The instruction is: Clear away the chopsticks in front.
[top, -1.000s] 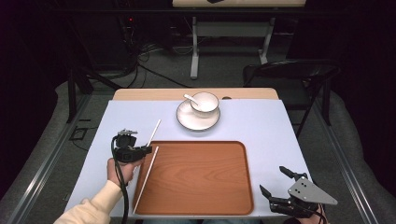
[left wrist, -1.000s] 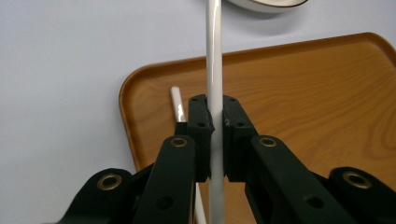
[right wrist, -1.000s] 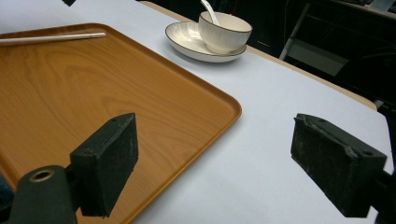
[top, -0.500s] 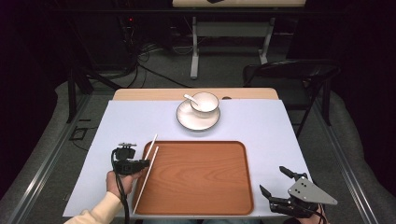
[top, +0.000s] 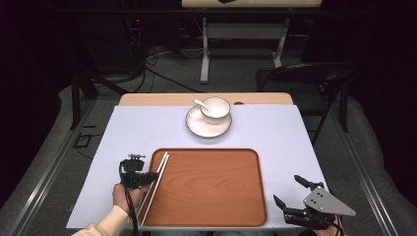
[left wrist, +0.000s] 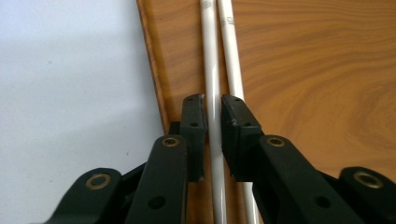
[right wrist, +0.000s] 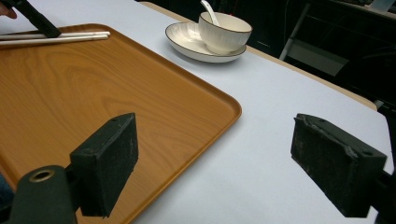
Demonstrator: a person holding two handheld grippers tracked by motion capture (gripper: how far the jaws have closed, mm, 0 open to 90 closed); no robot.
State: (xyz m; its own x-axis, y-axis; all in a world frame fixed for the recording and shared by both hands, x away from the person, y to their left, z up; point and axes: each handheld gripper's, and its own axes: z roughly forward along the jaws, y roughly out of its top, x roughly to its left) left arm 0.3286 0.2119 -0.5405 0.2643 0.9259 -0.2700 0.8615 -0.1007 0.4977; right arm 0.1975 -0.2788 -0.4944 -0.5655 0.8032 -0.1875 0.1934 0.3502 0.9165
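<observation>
Seen from the high view, the left gripper [top: 147, 178] sits at the left edge of the wooden tray [top: 206, 216], over a pair of white chopsticks [top: 156, 179] lying along that edge; a bowl [top: 216, 108] with a spoon [top: 200, 104] stands on a plate [top: 197, 129] beyond. The right gripper [top: 295, 194] rests near the table's front right corner, jaws spread.

The left gripper view shows the jaws narrowed around one chopstick [left wrist: 212, 84], seemingly clamping it, the other [left wrist: 232, 70] just beside.

The right gripper view shows wide-open, empty jaws, the tray [right wrist: 205, 93] ahead.
</observation>
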